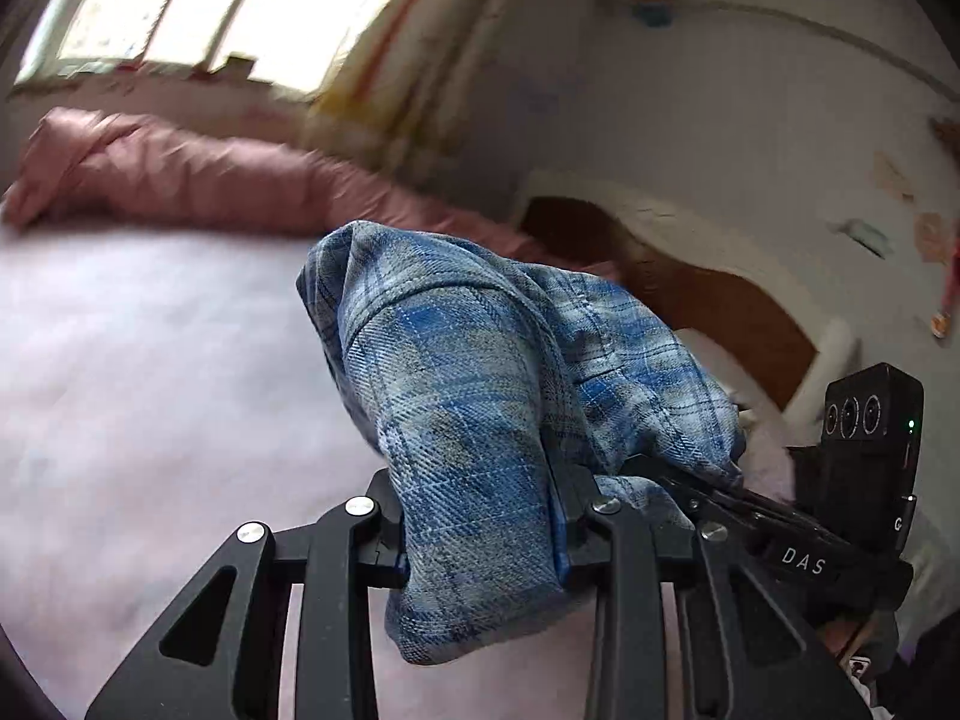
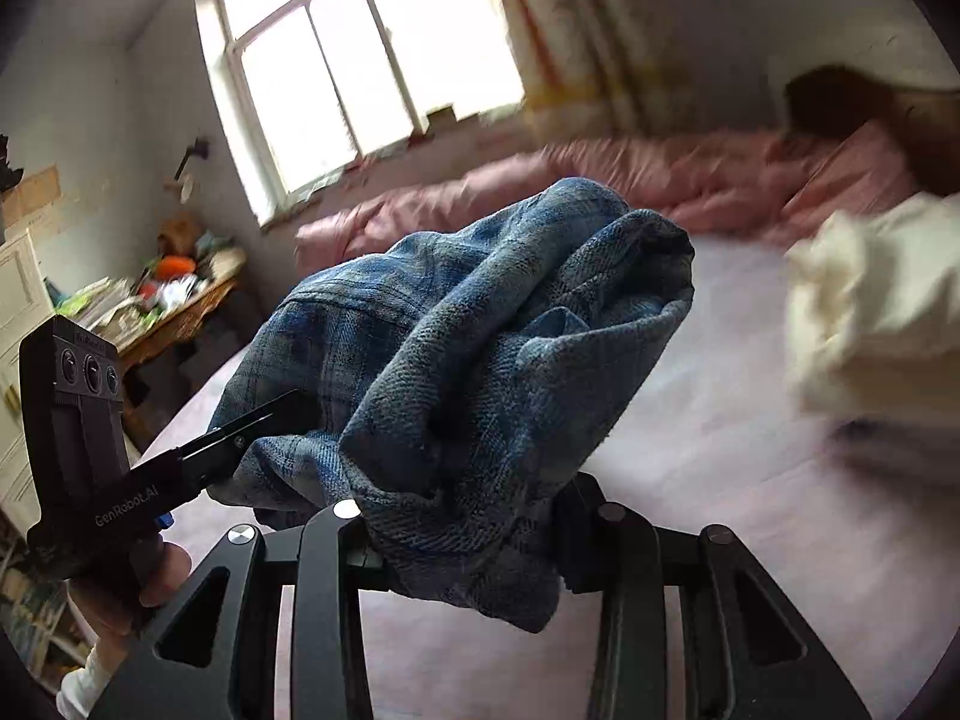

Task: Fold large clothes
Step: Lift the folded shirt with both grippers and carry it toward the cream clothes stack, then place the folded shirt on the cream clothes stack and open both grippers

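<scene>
Both grippers are clamped on the same blue plaid flannel shirt (image 1: 480, 396), held up in the air above the pale pink bed sheet (image 1: 150, 372). The left gripper (image 1: 480, 516) has its two black fingers squeezed against a thick bunch of the cloth, which bulges up over them and hangs a little below. Just to its right, the right gripper (image 1: 708, 480) reaches in from the side, its slim fingers buried under a fold of the same garment, so the two tools sit close together.

From the other side, the right gripper (image 2: 468, 516) is likewise closed tight on a wad of the plaid fabric (image 2: 468, 348), which mounds up in front of its camera. The left gripper (image 2: 252, 426) pokes into the cloth from the near left, with the person's bare hand (image 2: 144, 576) wrapped around its handle.

A rumpled pink quilt (image 2: 540, 186) lies along the far edge of the bed beneath the bright window (image 2: 360, 60). A cream-coloured bundle of cloth (image 2: 870, 312) sits on the sheet to the right, blurred. A cluttered wooden table (image 2: 174, 306) stands at the far left against the wall.
</scene>
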{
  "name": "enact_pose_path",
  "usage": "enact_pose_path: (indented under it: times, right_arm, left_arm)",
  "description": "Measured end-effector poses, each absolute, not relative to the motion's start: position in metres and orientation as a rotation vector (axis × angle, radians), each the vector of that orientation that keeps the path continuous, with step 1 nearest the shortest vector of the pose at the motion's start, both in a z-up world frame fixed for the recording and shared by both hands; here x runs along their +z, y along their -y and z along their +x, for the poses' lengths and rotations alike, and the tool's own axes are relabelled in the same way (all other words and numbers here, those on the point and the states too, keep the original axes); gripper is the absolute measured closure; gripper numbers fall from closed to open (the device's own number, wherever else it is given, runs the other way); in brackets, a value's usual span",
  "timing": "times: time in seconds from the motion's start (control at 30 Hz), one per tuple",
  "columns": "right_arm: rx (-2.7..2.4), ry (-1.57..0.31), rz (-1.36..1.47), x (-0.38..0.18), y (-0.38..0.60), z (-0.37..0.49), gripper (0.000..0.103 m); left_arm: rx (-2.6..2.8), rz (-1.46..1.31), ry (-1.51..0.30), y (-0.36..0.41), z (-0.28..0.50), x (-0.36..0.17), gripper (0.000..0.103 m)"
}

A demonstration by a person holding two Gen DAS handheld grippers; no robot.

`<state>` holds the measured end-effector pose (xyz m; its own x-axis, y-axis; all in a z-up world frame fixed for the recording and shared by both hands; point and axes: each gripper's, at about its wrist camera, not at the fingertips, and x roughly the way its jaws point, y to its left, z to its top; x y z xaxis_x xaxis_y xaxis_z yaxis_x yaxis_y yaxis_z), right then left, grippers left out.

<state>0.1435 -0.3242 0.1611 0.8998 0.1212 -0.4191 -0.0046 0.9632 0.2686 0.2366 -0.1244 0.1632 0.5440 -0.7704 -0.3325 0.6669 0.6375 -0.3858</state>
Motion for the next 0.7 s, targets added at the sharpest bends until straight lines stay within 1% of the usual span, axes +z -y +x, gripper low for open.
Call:
enact_pose_path:
  times: [0.17,0.33,0.43,0.57,0.6,0.63,0.67,0.7]
  right_arm:
    - [-0.118,-0.301,0.232,0.217,0.408,0.106,0.063]
    - [-0.288,-0.257,0.202,0.235,0.483,0.101,0.062]
    - [-0.382,-0.290,0.234,0.223,0.527,0.114,0.062]
    - [-0.525,-0.391,0.299,0.181,0.576,0.137,0.060]
    - [-0.533,-0.396,0.293,0.171,0.582,0.140,0.058]
    - [-0.556,-0.390,0.267,0.165,0.584,0.141,0.053]
    - [-0.571,-0.380,0.243,0.162,0.584,0.139,0.051]
    - [-0.568,-0.369,0.225,0.161,0.581,0.139,0.046]
  left_arm:
    - [-1.037,-0.201,-0.378,0.222,0.235,0.222,0.071]
    - [-1.158,-0.214,-0.344,0.321,0.249,0.235,0.071]
    - [-1.180,-0.234,-0.398,0.374,0.268,0.218,0.069]
    - [-1.110,-0.128,-0.506,0.446,0.281,0.166,0.064]
    - [-1.086,-0.103,-0.525,0.463,0.283,0.156,0.063]
    - [-1.091,-0.110,-0.550,0.468,0.286,0.146,0.061]
    - [-1.104,-0.140,-0.554,0.466,0.289,0.141,0.059]
    - [-1.106,-0.156,-0.546,0.461,0.288,0.138,0.054]
